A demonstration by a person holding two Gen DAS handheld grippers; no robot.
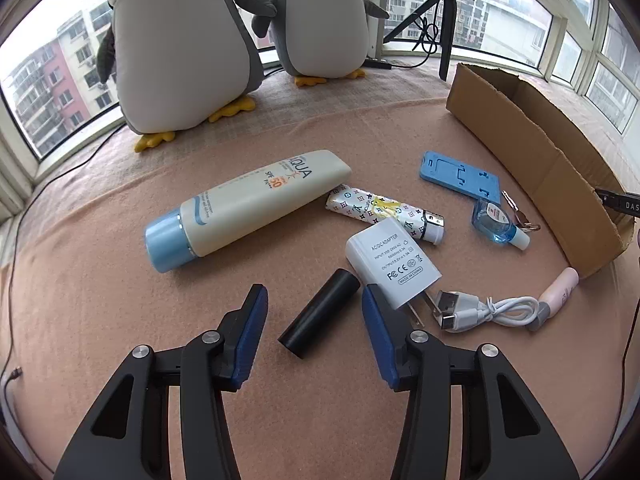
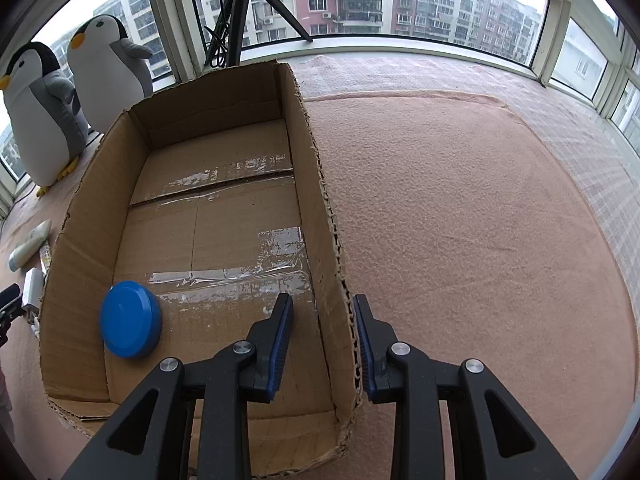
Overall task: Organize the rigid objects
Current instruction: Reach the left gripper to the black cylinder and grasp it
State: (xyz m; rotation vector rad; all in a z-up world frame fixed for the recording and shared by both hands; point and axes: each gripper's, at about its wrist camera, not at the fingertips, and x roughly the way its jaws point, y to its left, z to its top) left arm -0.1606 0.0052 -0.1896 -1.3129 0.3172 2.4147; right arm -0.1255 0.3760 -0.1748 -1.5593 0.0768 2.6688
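In the left wrist view my left gripper [image 1: 314, 296] is open low over the pink cloth, and a black cylinder [image 1: 320, 314] lies between its fingers, untouched. Just beyond lie a white AC adapter [image 1: 392, 260], a cream sunscreen bottle [image 1: 248, 212] with a blue cap, a patterned tube [image 1: 384, 212], a blue phone stand [image 1: 460, 176], a small blue sanitizer bottle [image 1: 496, 224], a white USB cable [image 1: 492, 308] and a pink tube [image 1: 560, 288]. My right gripper [image 2: 323, 304] is open and straddles the right wall of the cardboard box [image 2: 328, 208]. A blue round tin [image 2: 130, 324] lies inside the box.
Two plush penguins [image 1: 180, 48] stand at the back by the window, beside a black tripod [image 1: 444, 20] with cables. The cardboard box [image 1: 532, 152] sits to the right of the loose items. Pink cloth [image 2: 480, 220] stretches right of the box. A dark cable [image 1: 60, 176] runs along the left edge.
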